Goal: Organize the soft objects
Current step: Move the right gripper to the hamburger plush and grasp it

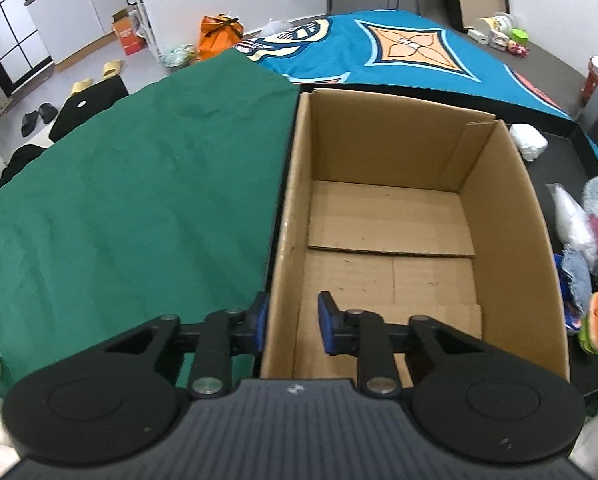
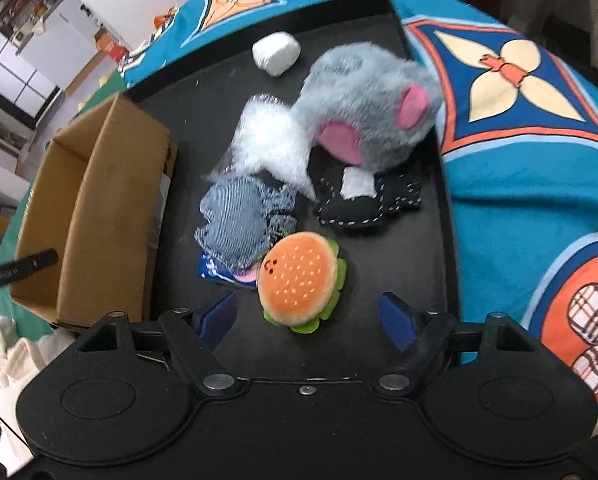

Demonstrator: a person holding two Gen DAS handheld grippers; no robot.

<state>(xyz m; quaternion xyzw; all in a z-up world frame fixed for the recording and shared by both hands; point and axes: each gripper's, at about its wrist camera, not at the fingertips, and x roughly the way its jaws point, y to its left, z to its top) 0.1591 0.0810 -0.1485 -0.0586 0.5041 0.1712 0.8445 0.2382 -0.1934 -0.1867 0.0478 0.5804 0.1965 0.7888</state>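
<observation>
Soft toys lie in a loose heap on a black tray (image 2: 419,280), just to the right of an open cardboard box (image 1: 499,220) whose floor is bare. Nearest the right claw (image 2: 309,312) is a burger plush (image 2: 299,280) with an orange bun and a green felt frill. Behind it and touching it is a denim toy (image 2: 239,224) that lies over a blue packet (image 2: 211,270). Farther back a white fluffy piece (image 2: 267,140) leans against a big grey furry plush (image 2: 363,92) with pink ears, which partly covers a black stitched toy (image 2: 379,204). A white lump (image 2: 275,53) sits apart near the tray's far edge.

The right claw points steeply down with its jaws spread wide. The burger plush is between and just ahead of the blue pads (image 2: 395,316), and neither pad touches it.

The left claw (image 1: 293,320) is narrowed but grips nothing. It straddles the near end of the box's left wall, with one pad against the outer side and the other inside the box, a little off the cardboard.

A green cloth (image 1: 139,200) covers the worktop left of the box, and a blue patterned cloth (image 2: 519,184) lies beyond and to the right of the tray.
</observation>
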